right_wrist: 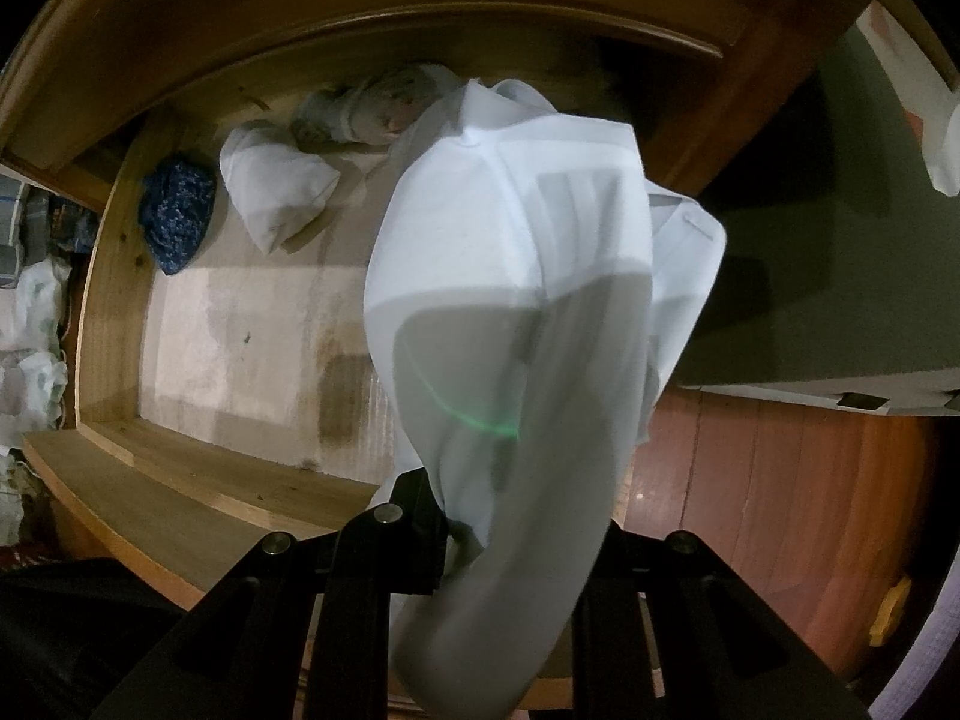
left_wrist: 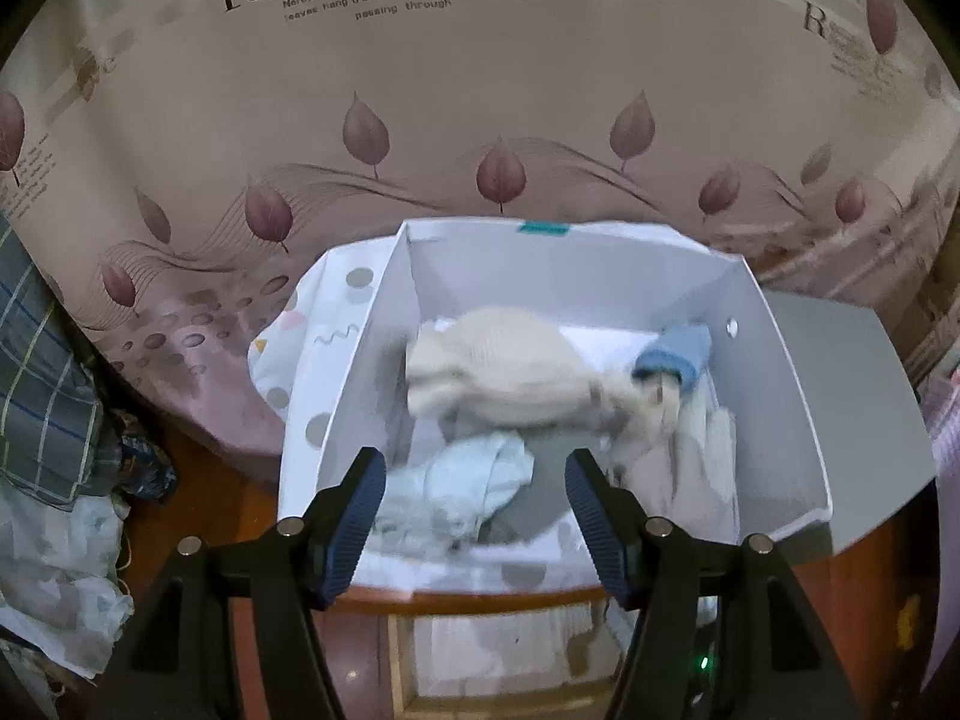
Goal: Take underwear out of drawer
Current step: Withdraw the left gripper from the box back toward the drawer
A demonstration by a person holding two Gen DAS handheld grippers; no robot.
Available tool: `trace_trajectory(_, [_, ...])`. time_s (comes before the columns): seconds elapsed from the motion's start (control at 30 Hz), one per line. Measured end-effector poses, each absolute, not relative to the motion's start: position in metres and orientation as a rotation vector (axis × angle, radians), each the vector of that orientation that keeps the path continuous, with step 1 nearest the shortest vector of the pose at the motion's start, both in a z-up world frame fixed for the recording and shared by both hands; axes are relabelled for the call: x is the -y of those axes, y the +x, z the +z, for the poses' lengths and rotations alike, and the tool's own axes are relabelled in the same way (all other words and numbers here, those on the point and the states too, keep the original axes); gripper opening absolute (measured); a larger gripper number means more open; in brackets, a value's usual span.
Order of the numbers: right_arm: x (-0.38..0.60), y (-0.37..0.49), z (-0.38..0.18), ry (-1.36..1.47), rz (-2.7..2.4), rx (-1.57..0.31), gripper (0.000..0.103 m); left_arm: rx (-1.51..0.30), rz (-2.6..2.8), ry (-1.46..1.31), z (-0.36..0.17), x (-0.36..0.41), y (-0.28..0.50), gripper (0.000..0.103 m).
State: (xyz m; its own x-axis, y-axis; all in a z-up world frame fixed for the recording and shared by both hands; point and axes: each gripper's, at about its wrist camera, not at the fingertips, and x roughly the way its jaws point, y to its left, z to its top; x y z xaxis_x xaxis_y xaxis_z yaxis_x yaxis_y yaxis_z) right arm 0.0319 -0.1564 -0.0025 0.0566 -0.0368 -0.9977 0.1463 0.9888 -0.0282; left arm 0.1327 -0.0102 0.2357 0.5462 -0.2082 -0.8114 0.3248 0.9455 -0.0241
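Observation:
In the left wrist view my left gripper [left_wrist: 474, 468] stands open, nothing between its pads, just above the near side of a white box [left_wrist: 780, 396]. Inside the box lie a blurred cream garment [left_wrist: 510, 366], a blue rolled piece [left_wrist: 672, 357] and pale crumpled garments [left_wrist: 456, 486]. In the right wrist view my right gripper [right_wrist: 510, 516] points down and is shut on white underwear [right_wrist: 516, 252], which hangs over the open wooden drawer [right_wrist: 120, 276]. The cloth hides its fingertips. Left in the drawer are a blue patterned garment [right_wrist: 177, 222], a white folded one [right_wrist: 276, 192] and a patterned roll [right_wrist: 366, 108].
A bed sheet with leaf print [left_wrist: 480, 90] rises behind the box. Plaid cloth [left_wrist: 42, 372] and plastic bags [left_wrist: 54, 570] lie at the left. Reddish wooden floor [right_wrist: 780, 480] and the box's grey-green side [right_wrist: 840, 240] lie to the right of the drawer.

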Motion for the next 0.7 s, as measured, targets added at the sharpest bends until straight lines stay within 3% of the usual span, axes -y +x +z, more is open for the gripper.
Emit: trace_trajectory(0.7, [0.137,0.037,0.022,-0.004,-0.133,-1.431,0.016,-1.041,-0.102,0.050,0.108,-0.093,0.048,0.064])
